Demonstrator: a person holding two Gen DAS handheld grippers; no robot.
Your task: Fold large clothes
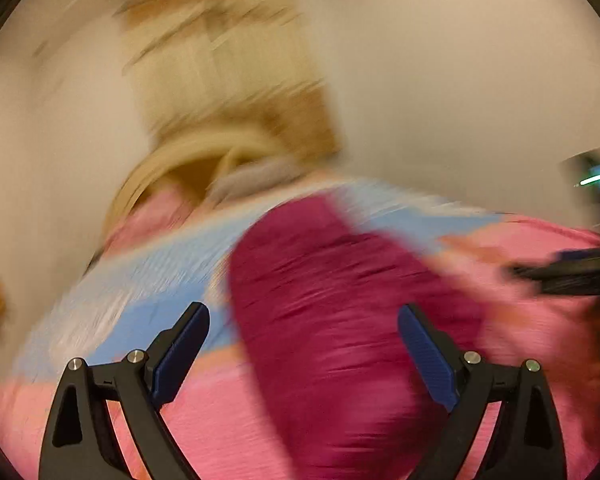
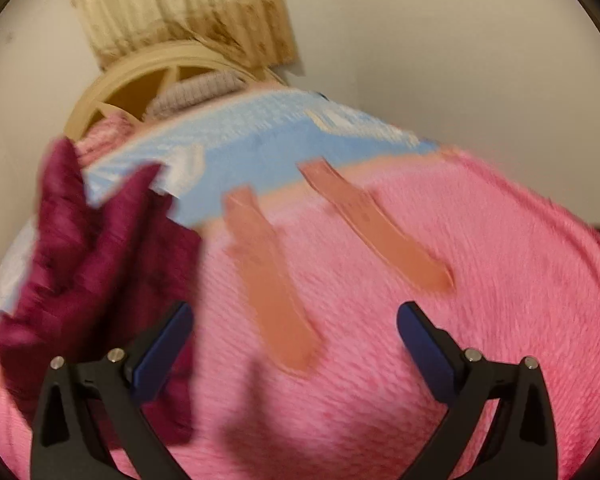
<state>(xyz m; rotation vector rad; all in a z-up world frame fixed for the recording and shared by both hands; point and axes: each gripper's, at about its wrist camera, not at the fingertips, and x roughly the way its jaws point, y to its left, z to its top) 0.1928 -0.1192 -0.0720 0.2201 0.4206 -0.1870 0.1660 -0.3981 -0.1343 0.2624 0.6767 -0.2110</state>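
Observation:
A dark magenta knitted garment (image 1: 340, 312) lies bunched on a pink fuzzy bedspread (image 1: 228, 412). My left gripper (image 1: 304, 320) is open and empty just above it, jaws wide apart. In the right wrist view the same garment (image 2: 84, 264) is at the left, partly raised in folds, over the pink bedspread (image 2: 480, 300). My right gripper (image 2: 294, 320) is open and empty over the bedspread, right of the garment. The other gripper (image 1: 572, 272) shows blurred at the right edge of the left wrist view. Both views are motion-blurred.
The bedspread has a light blue patterned band (image 2: 260, 152) and two orange strips (image 2: 268, 280). Behind it are a cream round headboard (image 2: 140, 76), a grey knitted item (image 2: 196, 92), a pink pillow (image 2: 104, 132), a beige curtain (image 2: 188, 12) and a white wall (image 2: 460, 60).

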